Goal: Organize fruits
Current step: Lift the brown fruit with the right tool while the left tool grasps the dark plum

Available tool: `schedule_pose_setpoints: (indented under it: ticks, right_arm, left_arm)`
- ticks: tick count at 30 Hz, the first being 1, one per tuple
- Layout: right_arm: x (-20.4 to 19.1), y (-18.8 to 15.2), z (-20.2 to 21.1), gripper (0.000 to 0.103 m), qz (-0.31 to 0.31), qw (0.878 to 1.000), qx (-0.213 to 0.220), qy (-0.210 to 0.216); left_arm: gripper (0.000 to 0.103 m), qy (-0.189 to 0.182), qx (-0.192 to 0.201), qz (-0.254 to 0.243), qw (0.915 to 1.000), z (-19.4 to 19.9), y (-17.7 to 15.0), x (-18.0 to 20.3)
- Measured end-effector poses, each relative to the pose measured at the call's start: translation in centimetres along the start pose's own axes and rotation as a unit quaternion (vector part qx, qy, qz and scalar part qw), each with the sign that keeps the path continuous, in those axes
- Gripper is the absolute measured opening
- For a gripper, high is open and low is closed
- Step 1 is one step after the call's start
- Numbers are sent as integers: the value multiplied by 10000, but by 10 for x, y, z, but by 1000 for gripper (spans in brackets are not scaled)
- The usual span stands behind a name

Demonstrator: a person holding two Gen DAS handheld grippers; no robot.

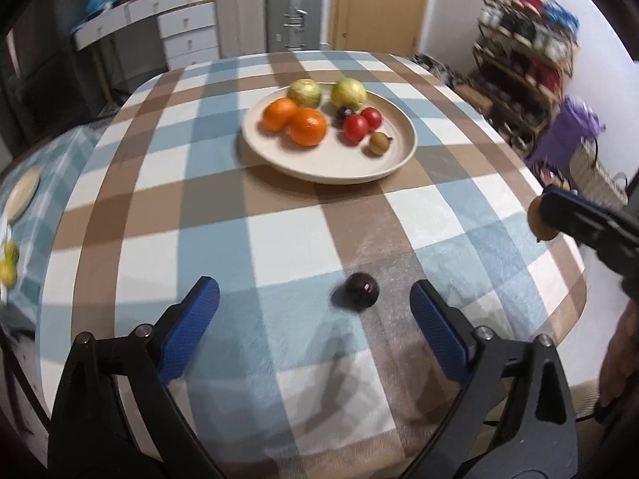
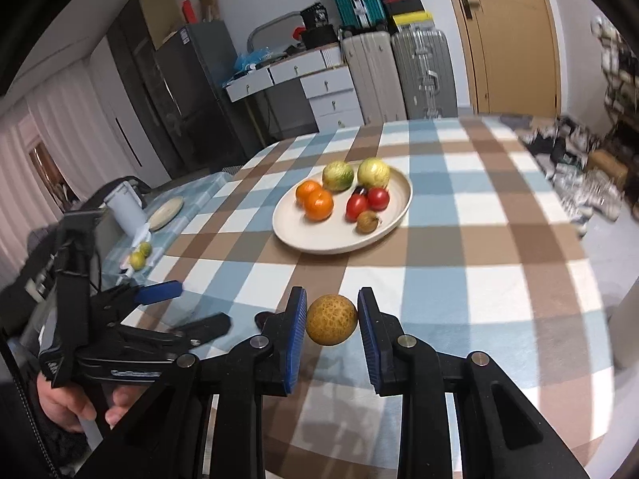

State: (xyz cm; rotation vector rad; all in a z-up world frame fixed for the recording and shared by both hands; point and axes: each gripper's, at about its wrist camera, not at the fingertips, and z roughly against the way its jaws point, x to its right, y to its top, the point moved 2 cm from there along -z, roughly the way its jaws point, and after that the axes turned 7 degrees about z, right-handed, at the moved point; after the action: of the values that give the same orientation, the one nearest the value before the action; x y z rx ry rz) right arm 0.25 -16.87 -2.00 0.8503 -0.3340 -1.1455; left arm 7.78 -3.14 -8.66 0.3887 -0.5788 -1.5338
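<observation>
The right hand-held gripper (image 2: 332,319) is clamped on a round, speckled brown fruit (image 2: 331,319) above the checked counter (image 2: 459,279). The left hand-held gripper (image 1: 315,299) stands apart around a small dark purple fruit (image 1: 361,291), not touching it.

A checked-cloth table (image 1: 279,231) carries a cream plate (image 1: 383,167) of fruit and one dark plum (image 1: 362,291)

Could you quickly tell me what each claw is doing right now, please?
Left claw: open, holding nothing, with a dark plum on the tablecloth between its fingers.
Right claw: closed on a small brown fruit.
</observation>
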Motion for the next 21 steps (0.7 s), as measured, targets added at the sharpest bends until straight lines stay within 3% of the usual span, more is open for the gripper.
schedule_pose_setpoints:
  ticks: [5, 8, 14, 17, 21]
  right_arm:
    - [2, 1, 5, 27, -4, 10000, 54, 0]
    - [3, 2, 6, 27, -38, 10000, 62, 32]
    - [3, 1, 6, 27, -43, 9999, 72, 66]
    - [2, 1, 4, 27, -38, 9999, 50, 96]
    - [3, 1, 3, 27, -47, 9999, 33, 109]
  left_arm:
    - [83, -39, -266, -405, 9988, -20, 4, 15]
    - [72, -209, -544, -408, 9975, -34, 3, 18]
    - [45, -491, -818, -255, 9951, -44, 0, 17]
    - [26, -604, -934, -314, 9933, -48, -3, 19]
    - [23, -586, -891, -414, 9934, -47, -5, 23]
